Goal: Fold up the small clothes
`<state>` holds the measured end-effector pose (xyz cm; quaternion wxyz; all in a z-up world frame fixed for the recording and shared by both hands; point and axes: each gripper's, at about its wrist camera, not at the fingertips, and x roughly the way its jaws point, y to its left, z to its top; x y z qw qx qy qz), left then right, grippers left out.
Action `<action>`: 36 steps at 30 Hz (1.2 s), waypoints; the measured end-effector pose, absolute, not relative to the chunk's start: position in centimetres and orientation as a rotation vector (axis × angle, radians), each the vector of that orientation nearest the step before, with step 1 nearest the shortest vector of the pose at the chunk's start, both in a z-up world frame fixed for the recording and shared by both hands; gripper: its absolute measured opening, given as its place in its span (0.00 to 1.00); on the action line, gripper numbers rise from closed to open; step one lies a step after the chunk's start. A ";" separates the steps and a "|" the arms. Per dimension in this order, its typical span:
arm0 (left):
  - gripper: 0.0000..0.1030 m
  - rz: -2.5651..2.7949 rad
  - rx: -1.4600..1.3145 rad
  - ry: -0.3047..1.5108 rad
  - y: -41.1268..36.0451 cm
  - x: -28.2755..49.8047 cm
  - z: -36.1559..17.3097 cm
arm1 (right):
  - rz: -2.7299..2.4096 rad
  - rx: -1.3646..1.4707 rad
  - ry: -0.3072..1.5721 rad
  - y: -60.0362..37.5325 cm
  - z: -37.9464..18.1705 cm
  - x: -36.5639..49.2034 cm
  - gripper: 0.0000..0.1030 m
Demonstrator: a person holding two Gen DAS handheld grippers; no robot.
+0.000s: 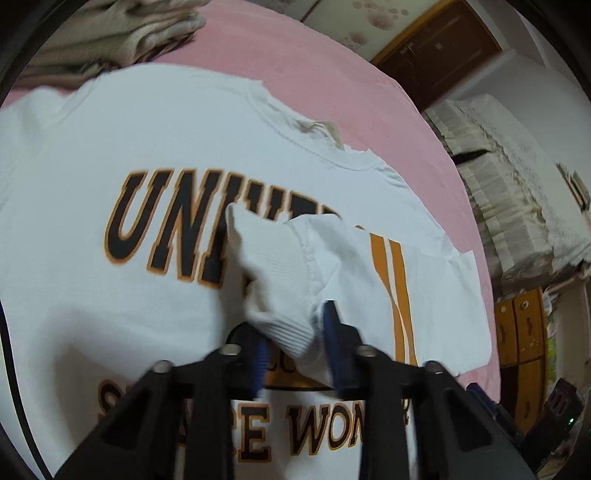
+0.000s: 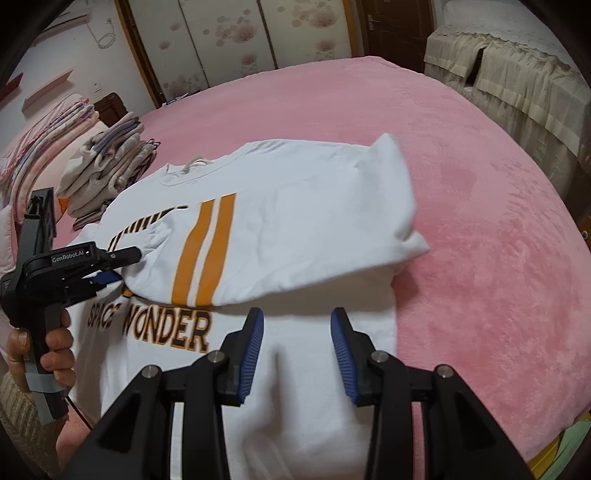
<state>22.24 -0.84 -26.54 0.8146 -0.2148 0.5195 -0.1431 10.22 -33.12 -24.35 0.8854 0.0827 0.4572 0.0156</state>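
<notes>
A white sweatshirt (image 2: 295,206) with black-and-orange lettering lies flat on the pink bed (image 2: 480,258). Its right sleeve, with two orange stripes (image 2: 203,251), is folded across the chest. My left gripper (image 1: 295,332) is shut on the sleeve's ribbed cuff (image 1: 284,306), over the lettering (image 1: 162,221); it also shows in the right wrist view (image 2: 125,266) at the sweatshirt's left side. My right gripper (image 2: 297,332) is open and empty, just above the sweatshirt's lower body.
A pile of folded clothes (image 2: 107,166) sits at the far left of the bed, also in the left wrist view (image 1: 110,33). A cream-covered piece of furniture (image 2: 509,81) stands beyond the bed's right edge. A wardrobe (image 2: 221,48) lines the back wall.
</notes>
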 end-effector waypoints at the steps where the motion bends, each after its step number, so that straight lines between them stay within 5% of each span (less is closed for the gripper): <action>1: 0.11 -0.296 -0.434 1.106 -1.1 22.3 -26.1 | 0.018 0.170 0.948 -33.5 -24.3 10.2 0.37; 12: 0.09 -0.280 -0.319 0.916 -1.2 22.4 -19.9 | -0.197 0.155 0.968 -39.5 -25.9 11.1 0.37; 31: 0.09 -0.127 -0.398 0.744 2.7 24.0 -18.4 | -0.131 0.145 0.969 -38.8 -28.0 15.9 0.37; 36: 0.09 0.003 -0.426 0.787 4.8 23.1 -21.9 | -0.139 0.114 0.946 -37.8 -28.1 15.7 0.14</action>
